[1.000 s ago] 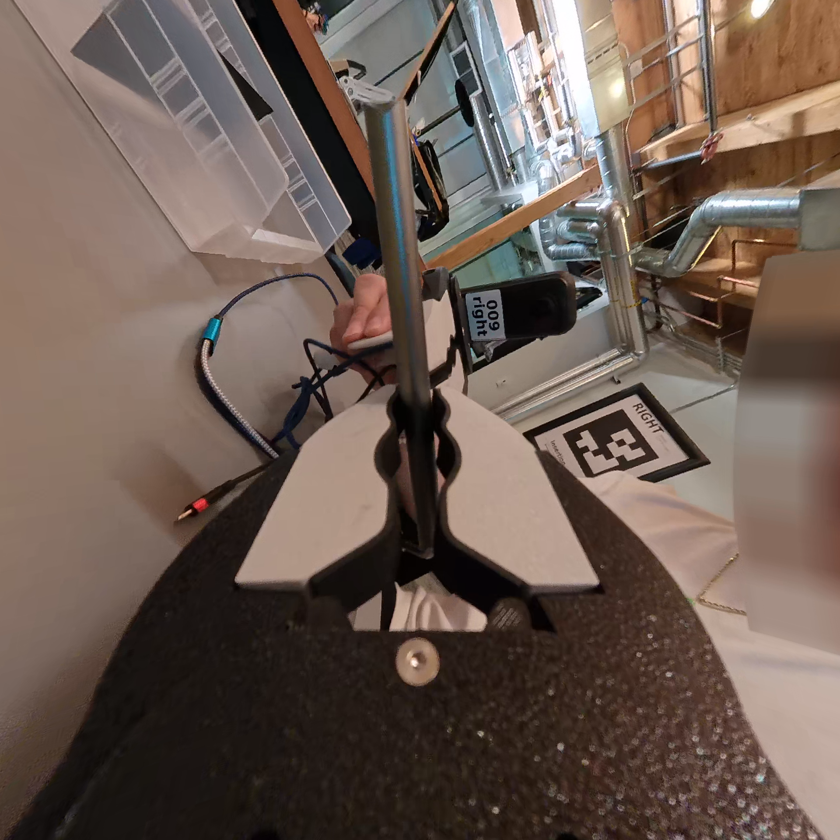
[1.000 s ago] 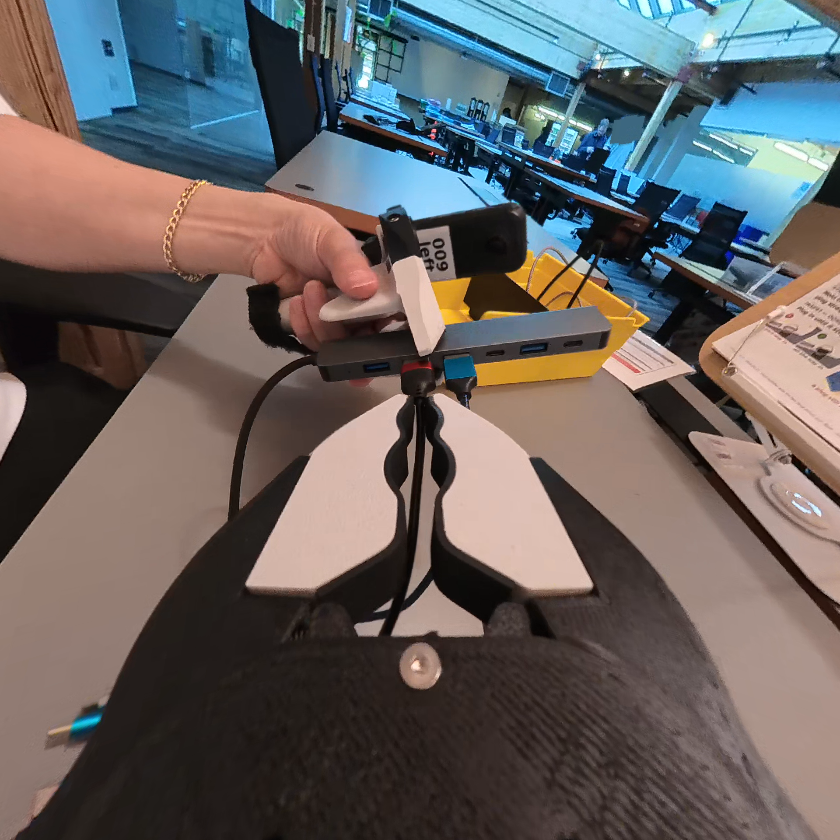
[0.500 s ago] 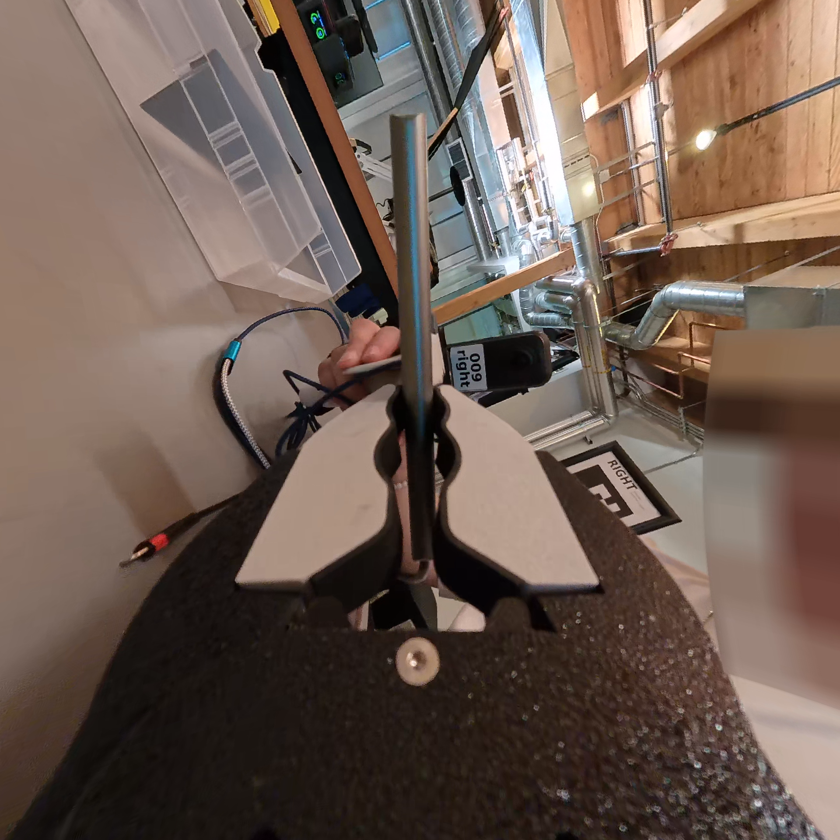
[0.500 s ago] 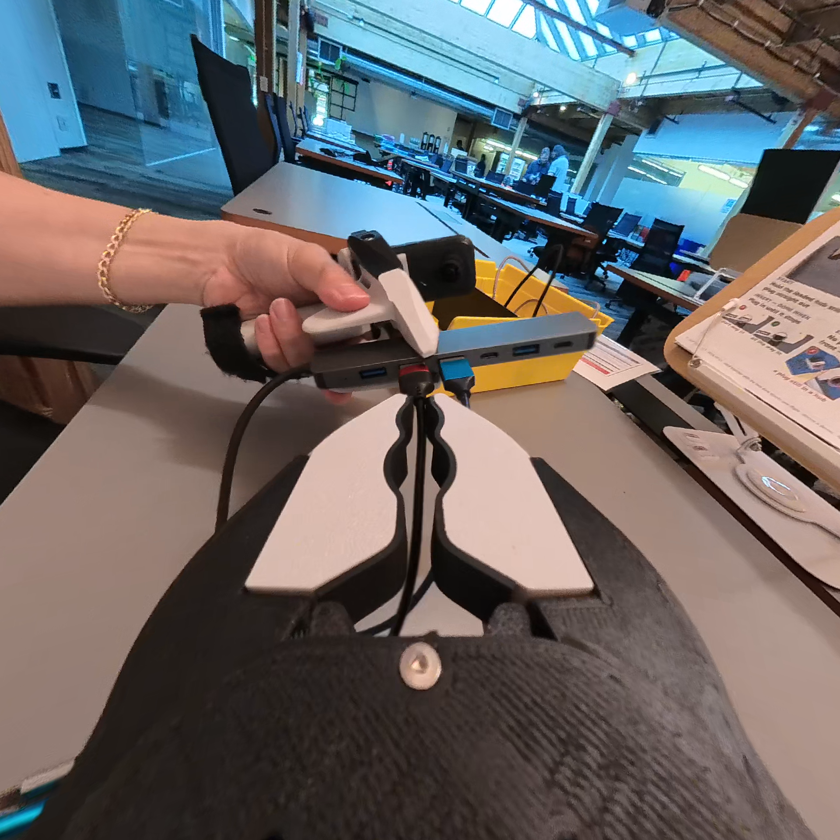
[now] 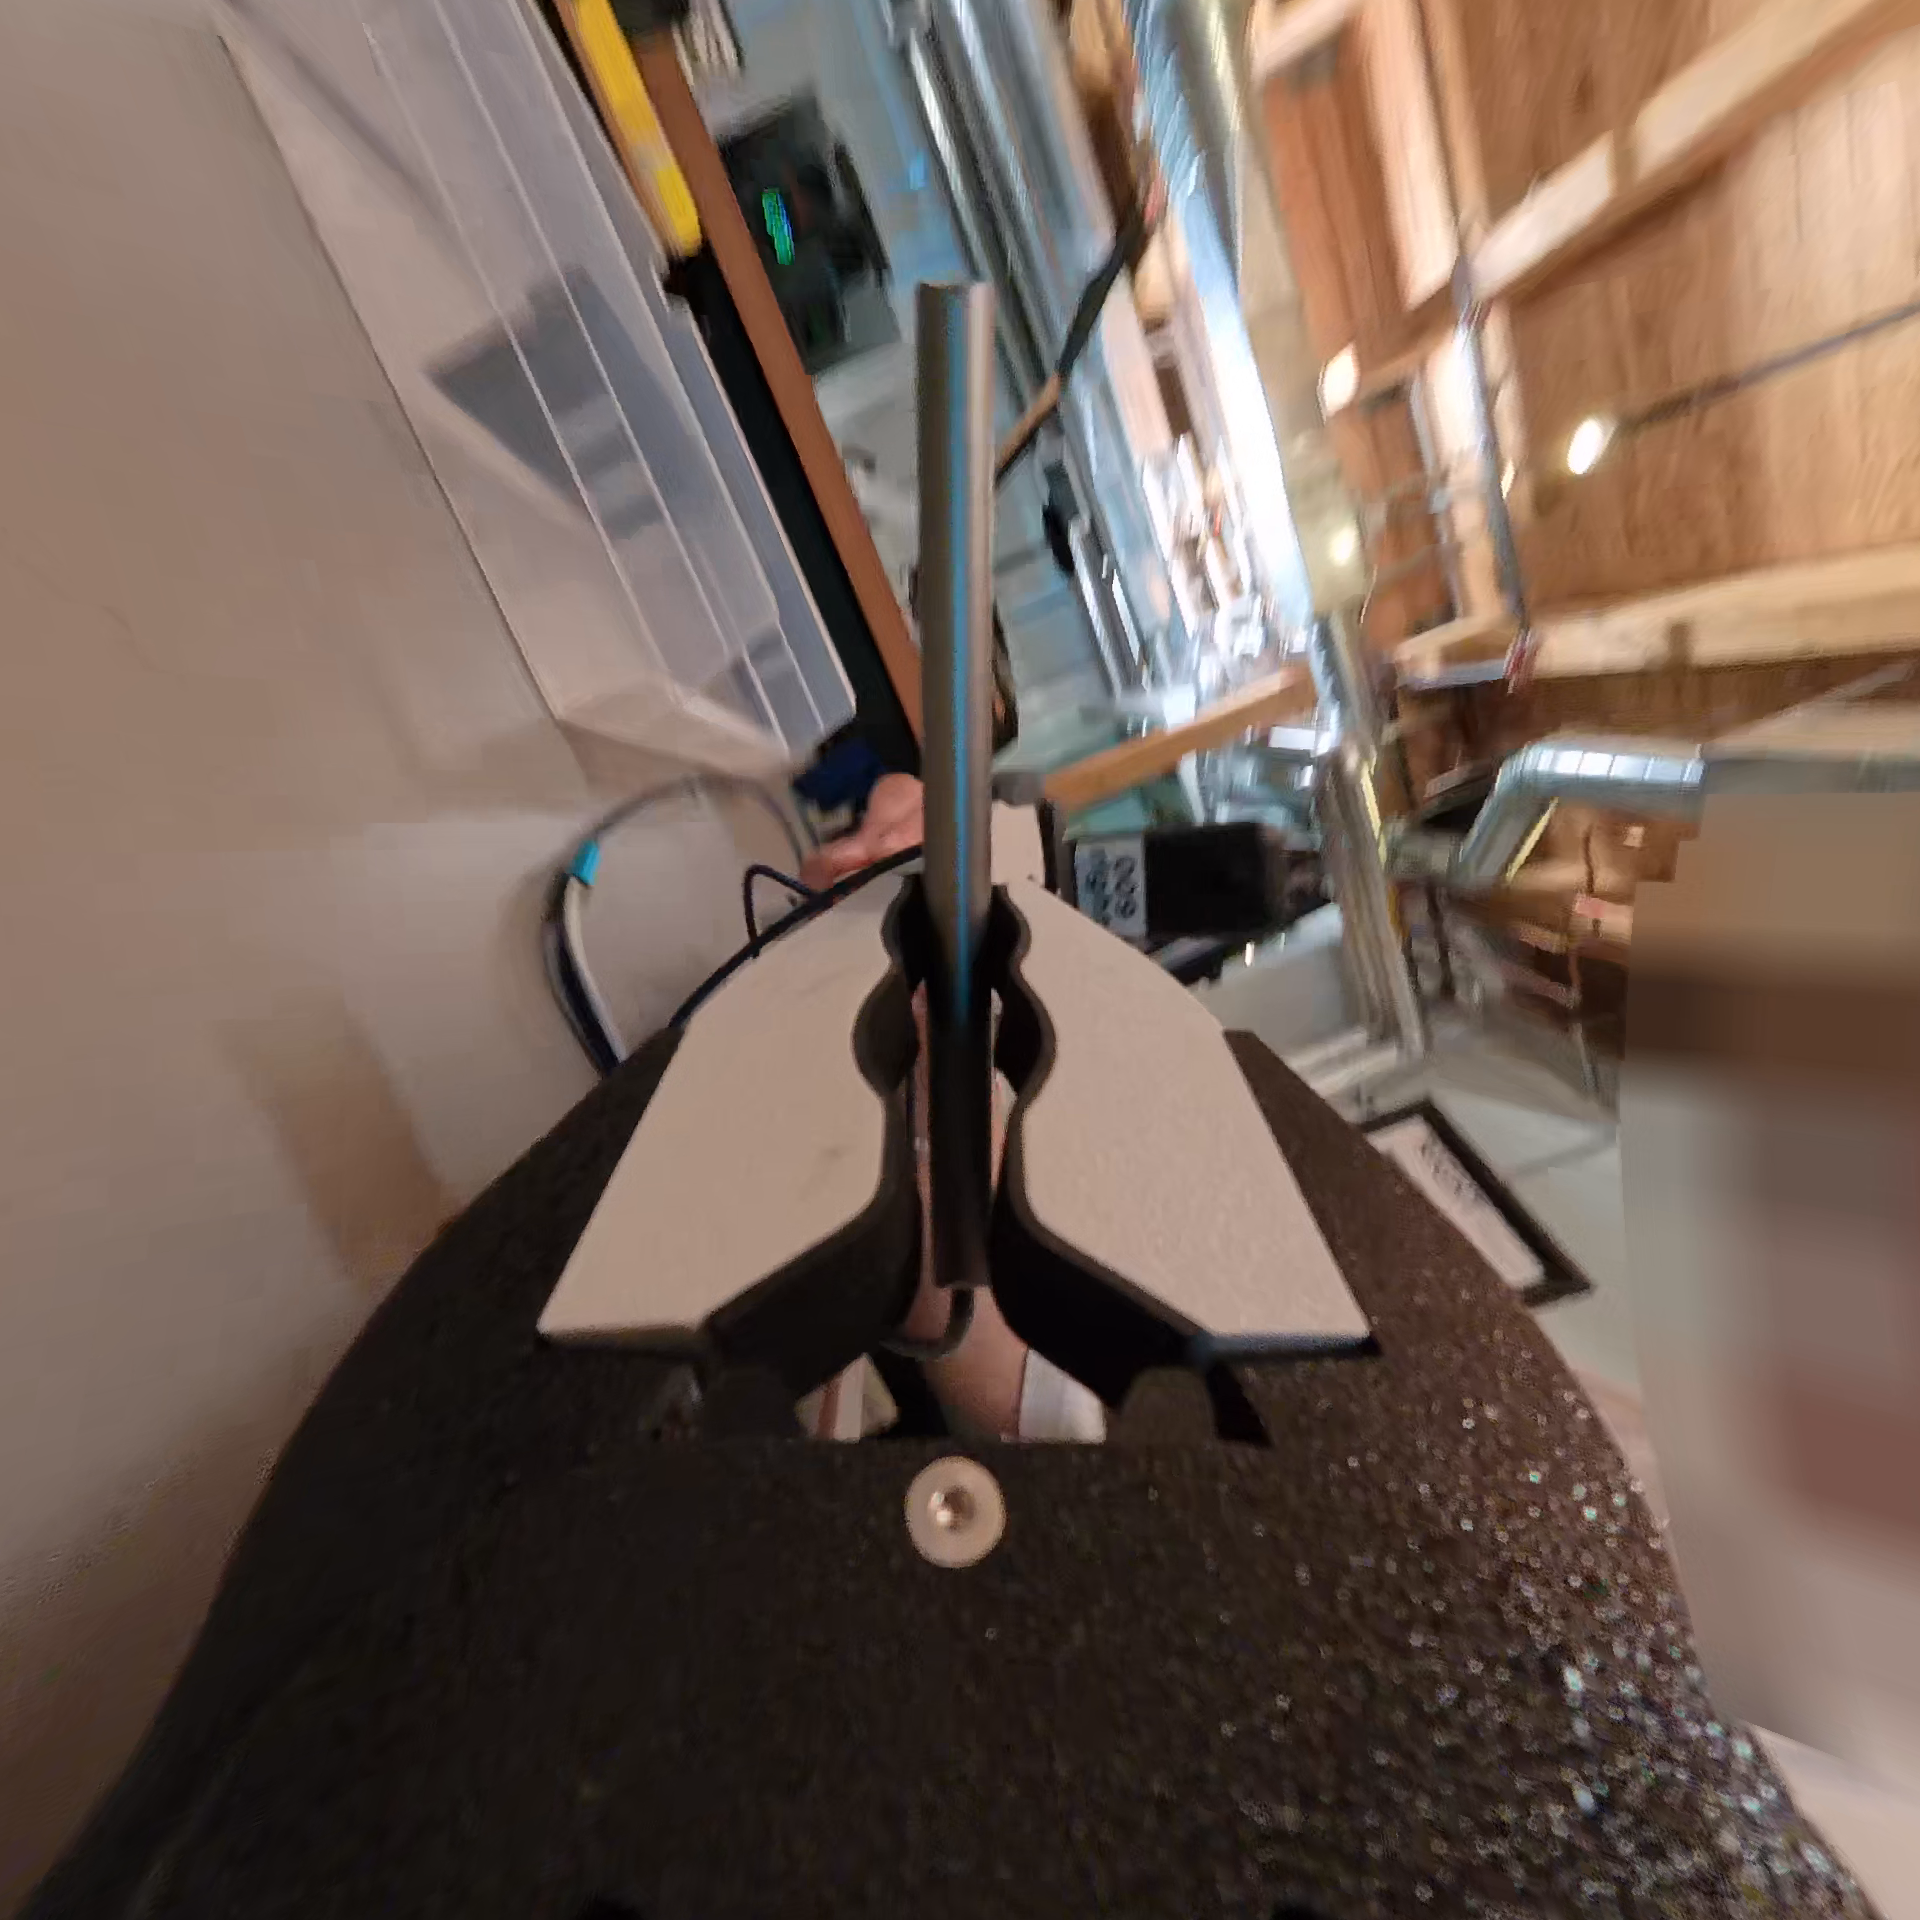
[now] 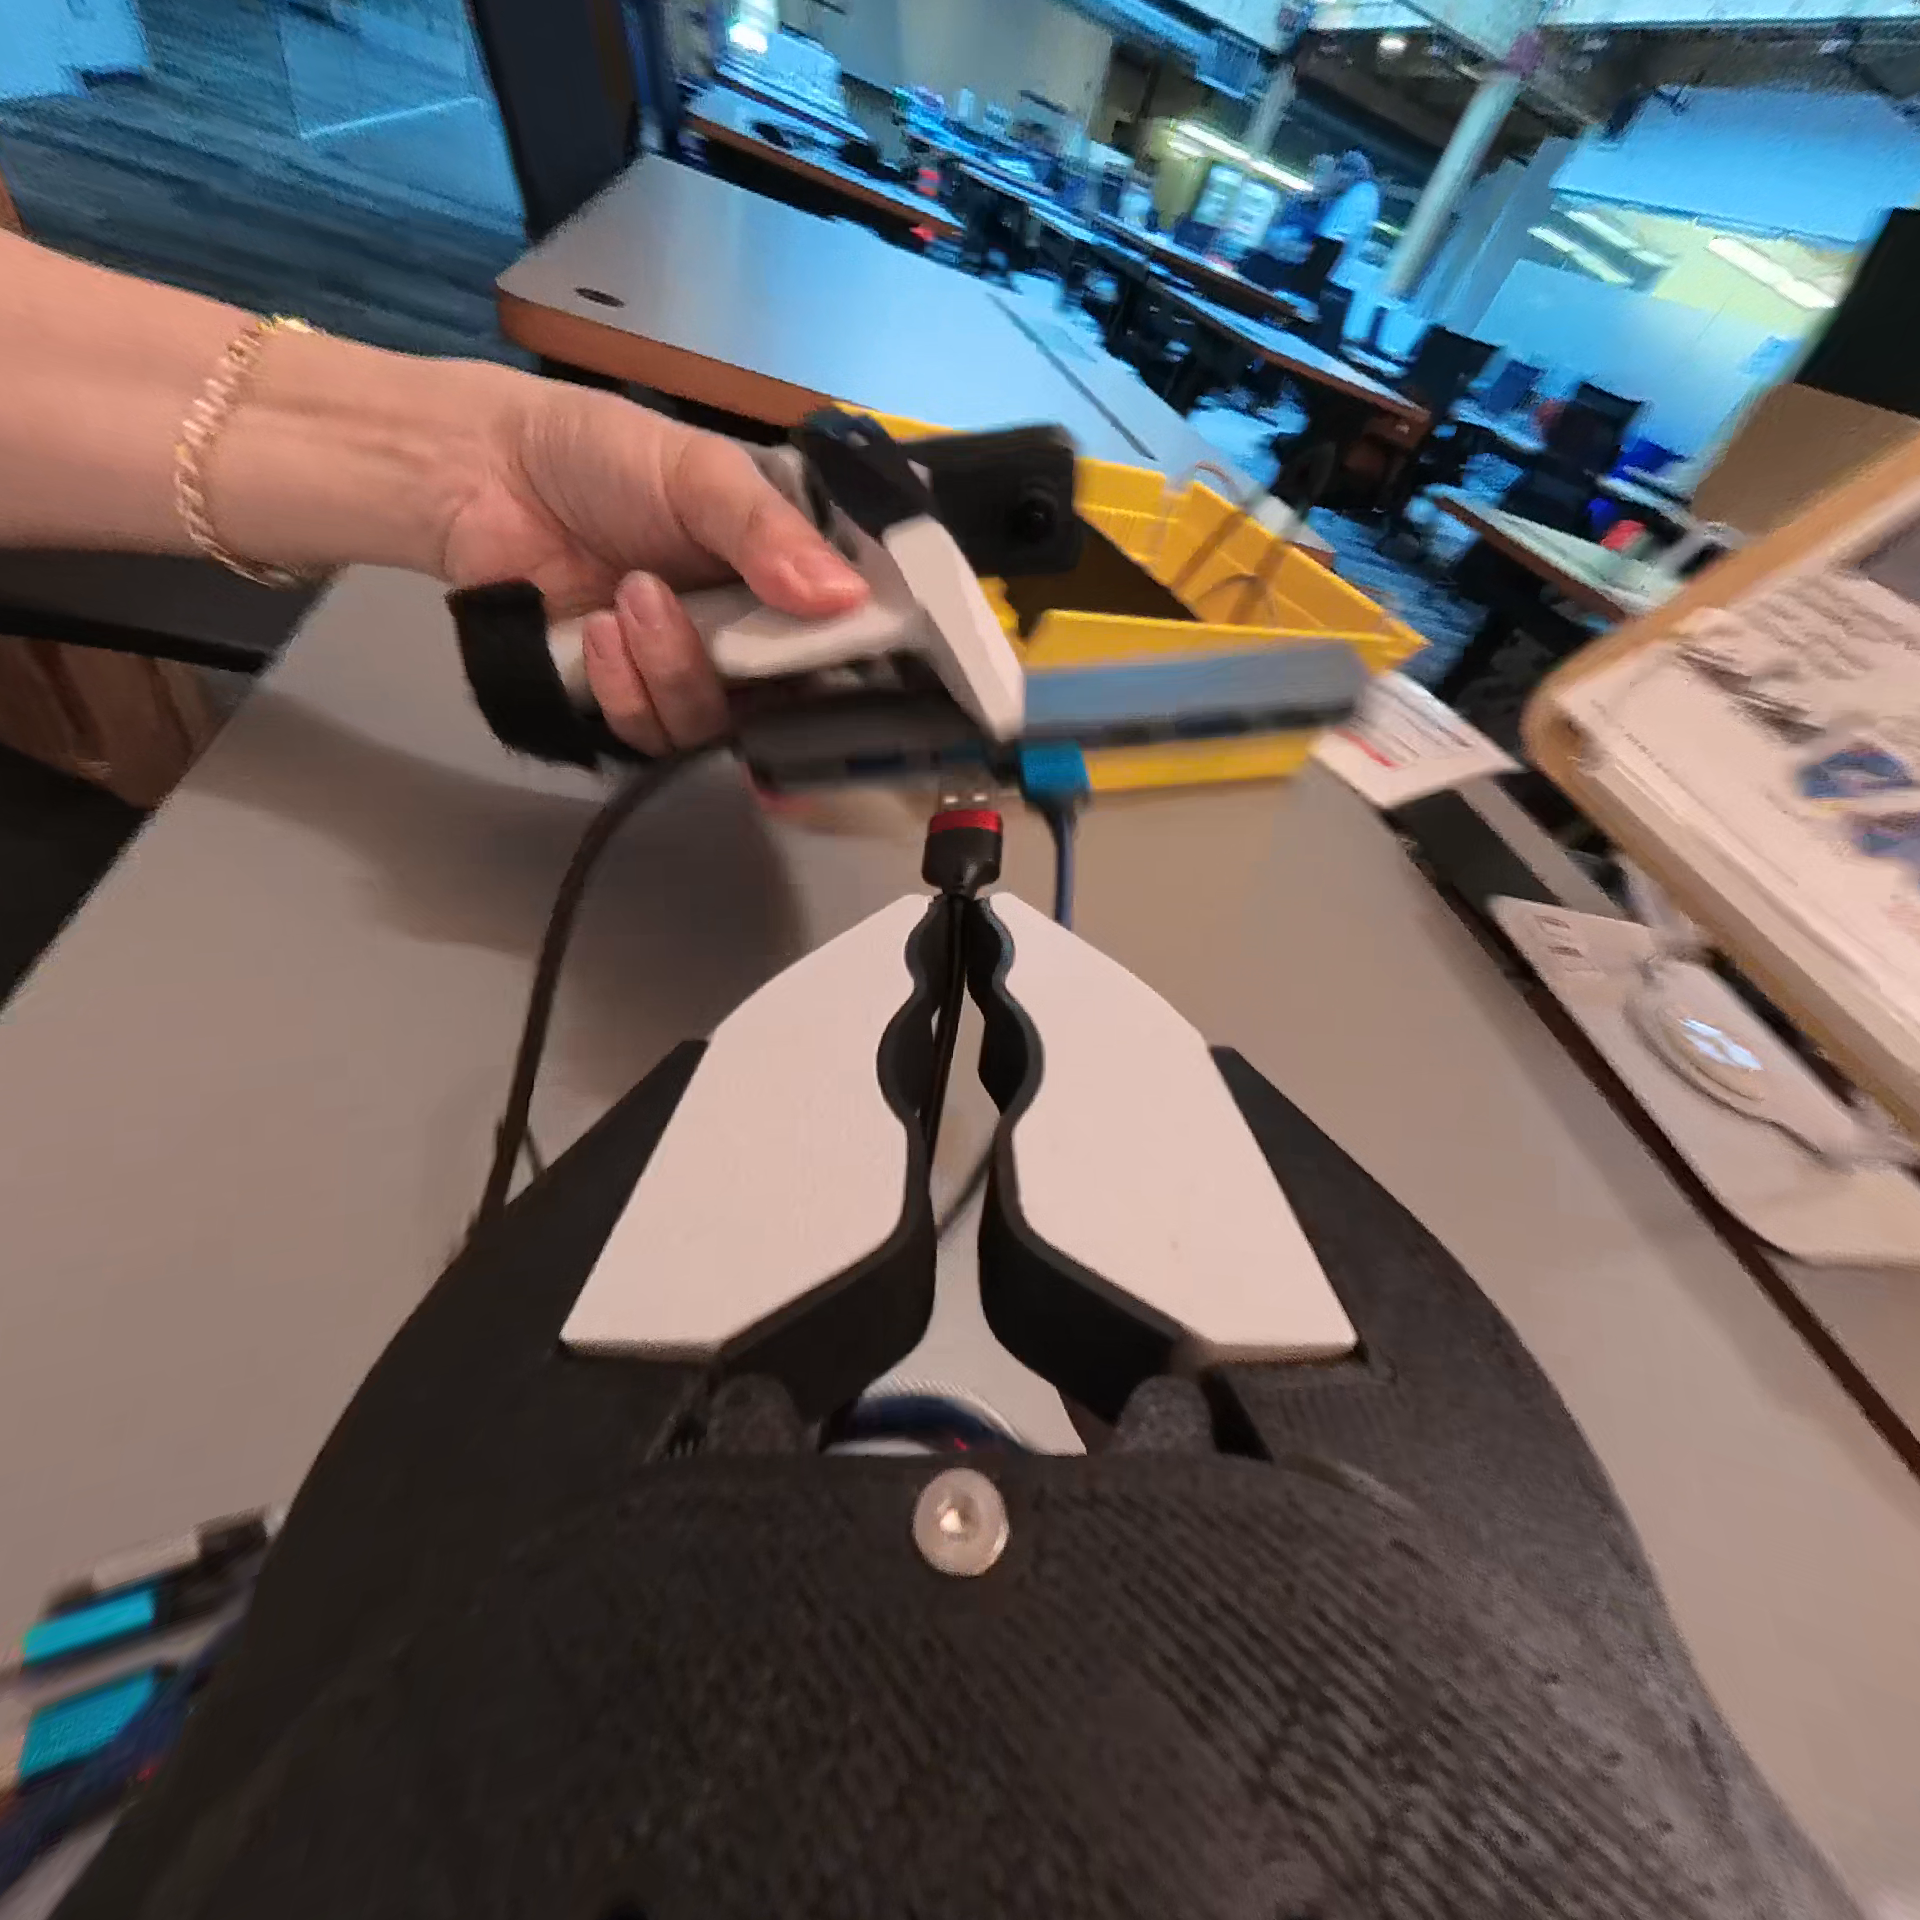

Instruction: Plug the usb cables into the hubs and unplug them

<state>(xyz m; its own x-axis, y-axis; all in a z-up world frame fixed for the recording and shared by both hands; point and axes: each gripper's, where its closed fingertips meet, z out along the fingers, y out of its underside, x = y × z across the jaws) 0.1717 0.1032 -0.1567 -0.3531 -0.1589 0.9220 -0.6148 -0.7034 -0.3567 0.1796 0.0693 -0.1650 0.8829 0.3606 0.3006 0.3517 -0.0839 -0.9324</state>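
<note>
Grey desk [image 6: 312,935], right fingers [image 6: 961,914] pinching red-collared cable [image 6: 964,842] unplugged, left fingers [image 5: 956,935] clamping hub [image 5: 951,623] edge-on.

Hub [image 6: 1174,691]: grey bar, level, clamped crosswise in left gripper [image 6: 971,665].
Red-collared plug [image 6: 964,831]: bare metal tip just below hub, cable pinched in right gripper [image 6: 958,914].
Blue plug [image 6: 1051,774]: seated in hub.

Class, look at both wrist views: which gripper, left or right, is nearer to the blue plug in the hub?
Left. The left gripper clamps the hub right above the blue plug. The right gripper sits lower, beside it, shut on the black cable of the red plug.
</note>
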